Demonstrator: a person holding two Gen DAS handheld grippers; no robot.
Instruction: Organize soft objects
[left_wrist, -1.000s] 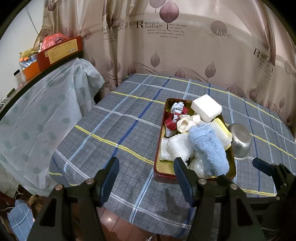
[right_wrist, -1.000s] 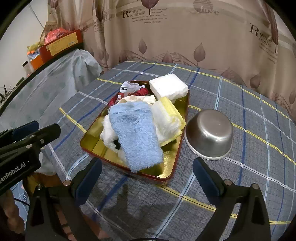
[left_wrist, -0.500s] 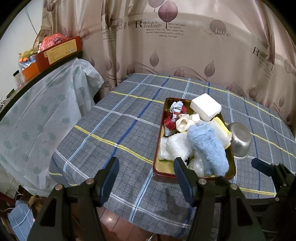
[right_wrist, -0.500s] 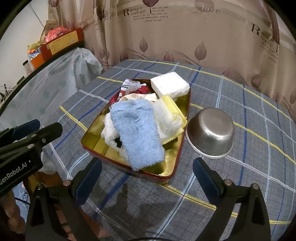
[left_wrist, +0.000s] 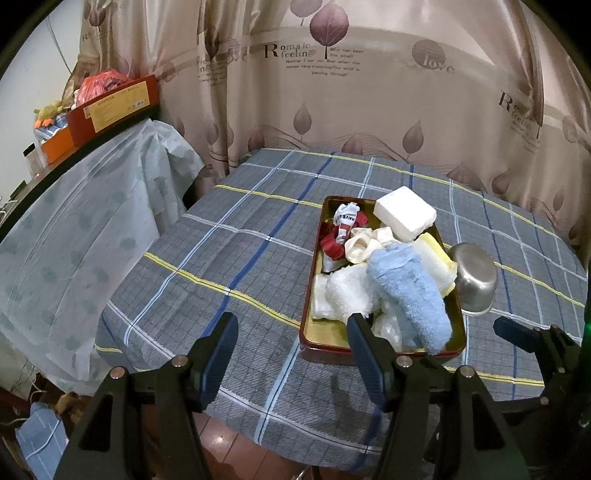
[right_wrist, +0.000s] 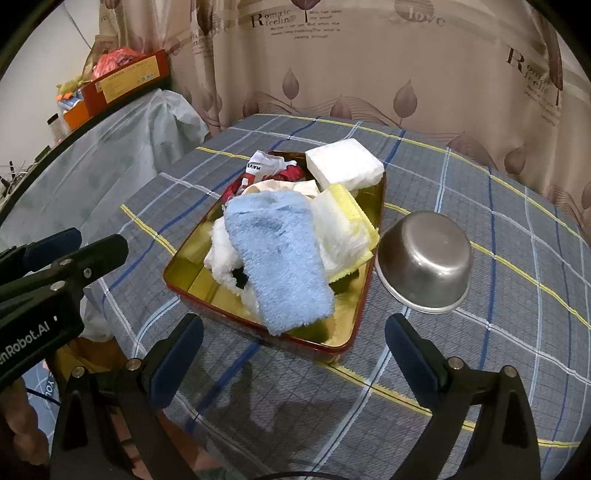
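in the middle of the frame, the tin tray (right_wrist: 360, 314) holds your heaped cloths, blue towel (right_wrist: 280, 254) topmost for easy picking; both your grippers, left gripper (left_wrist: 291, 356) and right gripper (right_wrist: 295, 354), hover apart, empty, at the near edge.

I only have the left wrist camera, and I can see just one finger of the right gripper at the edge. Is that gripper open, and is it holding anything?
Observer: The right gripper is open and empty, with both fingers on the near side of the tray.
Operator: Is anything hidden under the blue towel?
Observer: Yes. The right wrist view shows a small black item under the blue towel, beside the white fluffy cloth.
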